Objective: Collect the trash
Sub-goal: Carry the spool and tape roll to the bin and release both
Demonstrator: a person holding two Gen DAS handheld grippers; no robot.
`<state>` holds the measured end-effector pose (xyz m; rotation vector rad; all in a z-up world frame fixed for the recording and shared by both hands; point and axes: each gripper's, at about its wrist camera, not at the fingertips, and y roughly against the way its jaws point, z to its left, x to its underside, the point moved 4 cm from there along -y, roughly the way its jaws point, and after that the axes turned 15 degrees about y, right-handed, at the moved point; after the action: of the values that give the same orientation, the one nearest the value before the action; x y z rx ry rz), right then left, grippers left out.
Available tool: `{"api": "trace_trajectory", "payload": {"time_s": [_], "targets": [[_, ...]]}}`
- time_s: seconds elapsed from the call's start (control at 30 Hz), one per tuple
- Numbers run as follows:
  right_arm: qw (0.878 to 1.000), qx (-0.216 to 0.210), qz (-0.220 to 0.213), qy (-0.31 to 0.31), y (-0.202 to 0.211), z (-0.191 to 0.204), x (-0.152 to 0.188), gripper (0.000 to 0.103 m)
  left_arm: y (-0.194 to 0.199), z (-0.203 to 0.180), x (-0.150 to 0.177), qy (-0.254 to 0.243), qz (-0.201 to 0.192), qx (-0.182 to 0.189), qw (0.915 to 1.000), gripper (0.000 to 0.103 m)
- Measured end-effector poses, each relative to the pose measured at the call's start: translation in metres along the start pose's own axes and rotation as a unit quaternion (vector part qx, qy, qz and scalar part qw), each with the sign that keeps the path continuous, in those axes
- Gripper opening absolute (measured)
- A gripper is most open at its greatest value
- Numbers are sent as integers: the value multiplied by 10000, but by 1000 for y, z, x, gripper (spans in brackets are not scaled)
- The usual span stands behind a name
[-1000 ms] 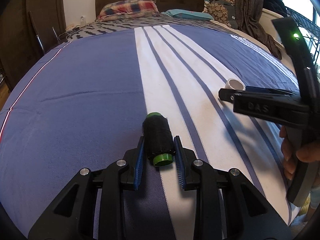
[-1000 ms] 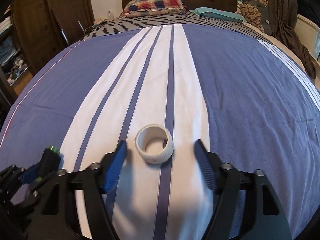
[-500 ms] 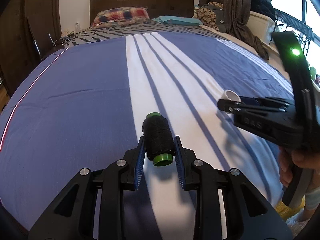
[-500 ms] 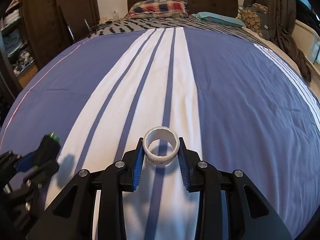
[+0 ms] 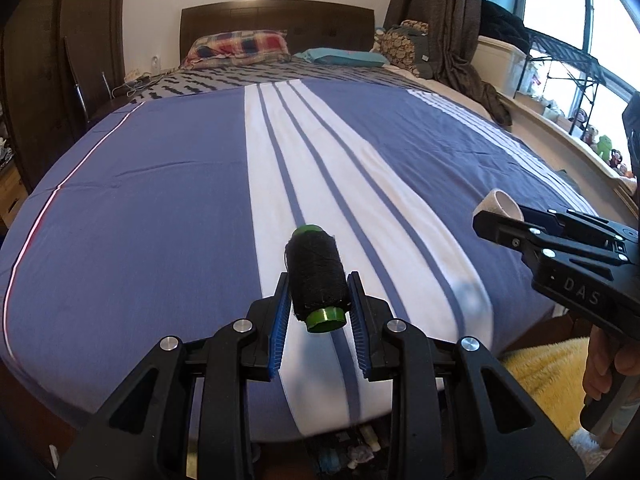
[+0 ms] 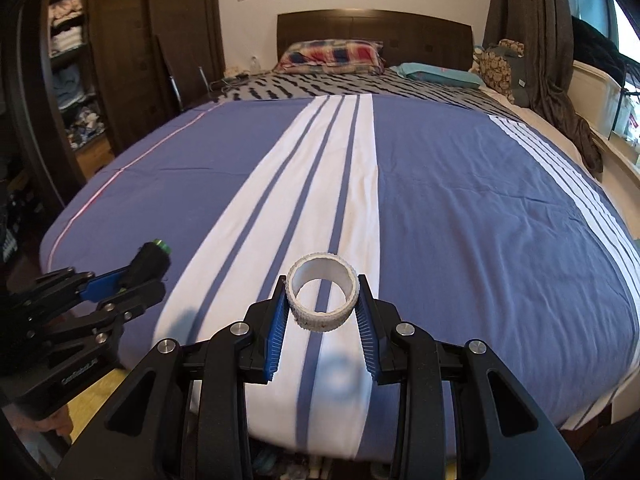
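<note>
My left gripper [image 5: 318,294] is shut on a black thread spool [image 5: 317,276] with green ends and holds it in the air above the foot of the bed. It also shows in the right wrist view [image 6: 150,262] at the left. My right gripper [image 6: 322,300] is shut on a white tape roll [image 6: 322,298] and holds it above the bed's white stripe. The roll also shows in the left wrist view [image 5: 503,205] at the right.
The blue bedspread [image 6: 460,200] with white stripes covers the bed. Pillows [image 6: 332,54] lie at the dark headboard. A dark wardrobe [image 6: 120,60] stands at the left, a window shelf [image 5: 560,112] at the right. A yellow rug [image 5: 548,376] lies on the floor below.
My right gripper closed on the tape roll and lifted it. Both grippers have risen and drawn back toward the foot of the bed with their objects.
</note>
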<state>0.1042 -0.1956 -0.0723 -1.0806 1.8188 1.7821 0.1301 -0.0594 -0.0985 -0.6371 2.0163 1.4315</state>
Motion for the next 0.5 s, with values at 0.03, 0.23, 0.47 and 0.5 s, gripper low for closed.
{"api": "trace_trajectory", "payload": {"time_s": [0.03, 0.23, 0.47, 0.5], "targets": [[10000, -6, -12, 0, 6, 3, 5, 33, 6, -1, 6, -2, -14, 20, 10000, 27], [10000, -6, -5, 21, 29, 17, 34, 33, 30, -6, 33, -63, -35, 79, 9999, 27], [9998, -111, 178, 43, 37, 35, 71, 33, 41, -3, 72, -63, 113, 96, 9999, 27], [9997, -125, 224, 41, 37, 38, 76, 33, 41, -2, 78, -54, 149, 88, 9998, 27]]}}
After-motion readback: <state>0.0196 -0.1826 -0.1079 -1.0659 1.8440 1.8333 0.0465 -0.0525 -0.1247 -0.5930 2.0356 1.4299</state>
